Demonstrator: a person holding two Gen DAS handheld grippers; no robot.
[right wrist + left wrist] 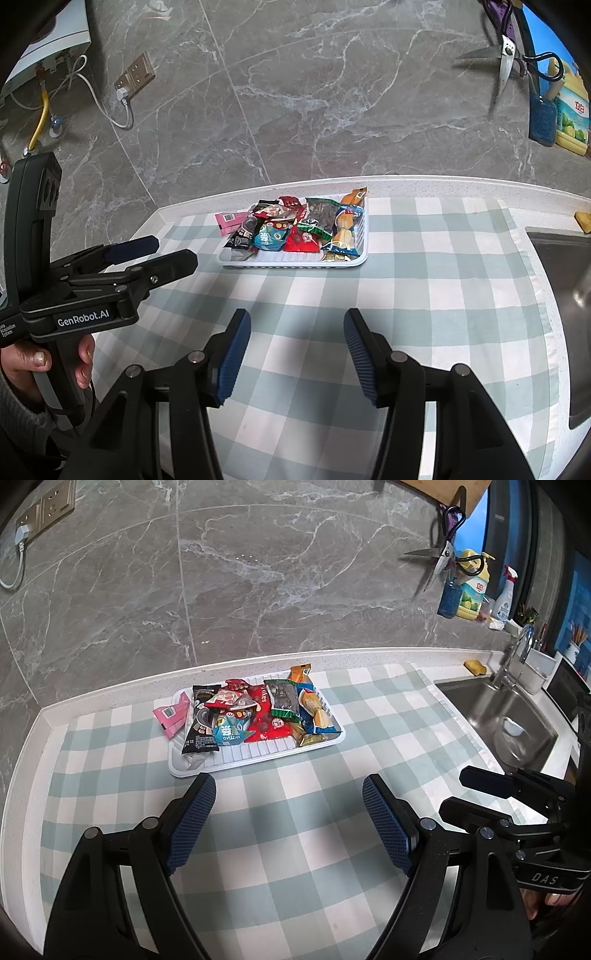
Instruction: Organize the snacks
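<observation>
Left tongs (289, 786) and right tongs (297, 321) hover tilted downward, jaws apart, gripping nothing.

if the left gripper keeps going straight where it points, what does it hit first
Probably the checked cloth just short of the white tray, since the open left gripper tilts down at the counter. Depth is unclear; it might reach the tray's near rim instead.

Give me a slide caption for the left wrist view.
Open left gripper hovers before a white tray piled with snacks.

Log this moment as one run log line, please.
left gripper: open, empty | right gripper: open, empty | white tray: piled with snacks | pink packet: beside tray, on cloth
</observation>
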